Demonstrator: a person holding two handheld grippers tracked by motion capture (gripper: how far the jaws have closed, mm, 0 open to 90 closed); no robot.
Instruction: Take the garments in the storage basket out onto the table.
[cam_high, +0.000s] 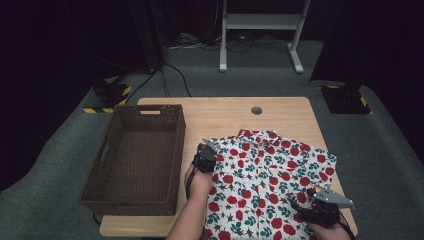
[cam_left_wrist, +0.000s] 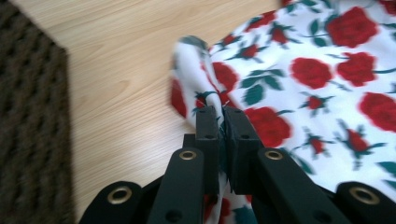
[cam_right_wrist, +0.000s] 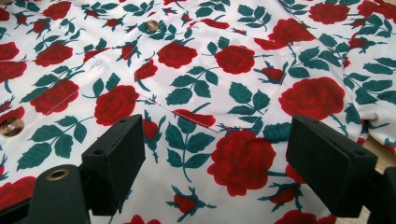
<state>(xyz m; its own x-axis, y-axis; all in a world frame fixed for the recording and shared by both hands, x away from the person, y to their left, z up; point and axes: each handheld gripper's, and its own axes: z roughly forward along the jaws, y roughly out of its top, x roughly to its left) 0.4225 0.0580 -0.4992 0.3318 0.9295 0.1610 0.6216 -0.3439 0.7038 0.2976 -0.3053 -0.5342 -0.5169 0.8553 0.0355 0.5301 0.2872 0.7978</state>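
From the high view, a white shirt (cam_high: 272, 185) printed with red roses lay spread on the near right part of a light wooden surface (cam_high: 220, 117), with an empty dark woven basket (cam_high: 137, 157) just to its left. The left gripper (cam_high: 206, 154) sat at the shirt's left edge, between shirt and basket, and the right gripper (cam_high: 312, 202) rested over the shirt's near right corner. In the left gripper view, the left gripper (cam_left_wrist: 223, 122) had its jaws pressed together on a raised fold of the shirt (cam_left_wrist: 327, 79) at its edge, the cloth standing up in a peak beyond the tips, with bare wood and the basket wall (cam_left_wrist: 28, 116) to one side. In the right gripper view, the right gripper (cam_right_wrist: 212, 154) held its jaws wide apart above the flat shirt front (cam_right_wrist: 201, 70), close to a chest pocket and buttons, gripping nothing. The step in hand looked like the start of a fold, one edge pinched. The next move likely called for the right jaws to close on cloth before both hands carried it over.
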